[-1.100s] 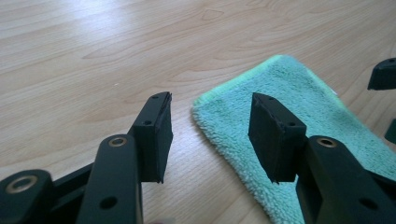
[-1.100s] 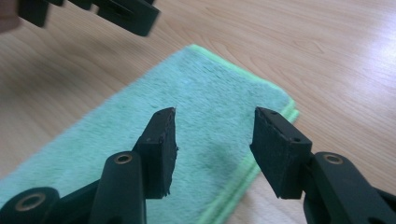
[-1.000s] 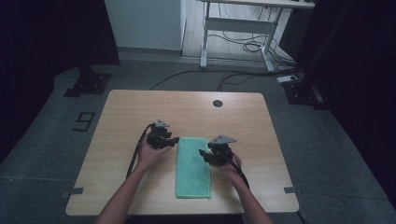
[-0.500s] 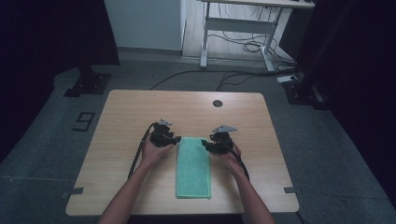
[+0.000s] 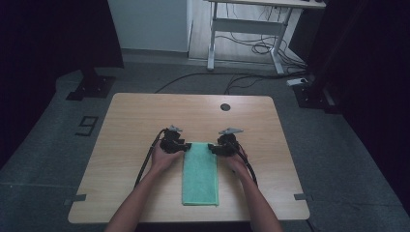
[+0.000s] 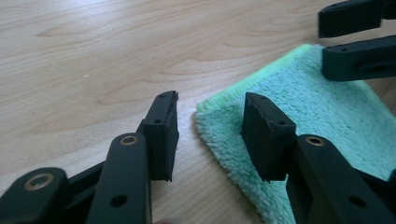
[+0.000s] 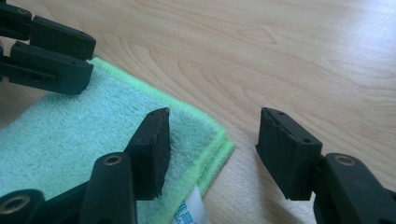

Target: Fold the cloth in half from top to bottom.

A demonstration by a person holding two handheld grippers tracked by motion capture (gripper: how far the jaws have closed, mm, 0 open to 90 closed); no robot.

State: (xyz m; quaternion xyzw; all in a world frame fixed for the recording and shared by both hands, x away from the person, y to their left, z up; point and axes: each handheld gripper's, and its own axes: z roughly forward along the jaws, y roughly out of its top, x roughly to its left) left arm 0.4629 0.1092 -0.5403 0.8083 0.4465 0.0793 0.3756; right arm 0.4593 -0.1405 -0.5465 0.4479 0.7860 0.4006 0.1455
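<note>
Your folded green terry towel (image 5: pixel 200 174), a long fluffy rectangle with a stitched hem, lies flat on the smooth pale wood table (image 5: pixel 135 121). Your left gripper (image 6: pixel 210 135) straddles its far left corner, jaws apart. Your right gripper (image 7: pixel 212 149) straddles the far right corner, its blocky black jaws just opened wider, pressing nothing.

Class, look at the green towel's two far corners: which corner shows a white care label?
The corner at the right gripper: the towel shows a white label there.
</note>
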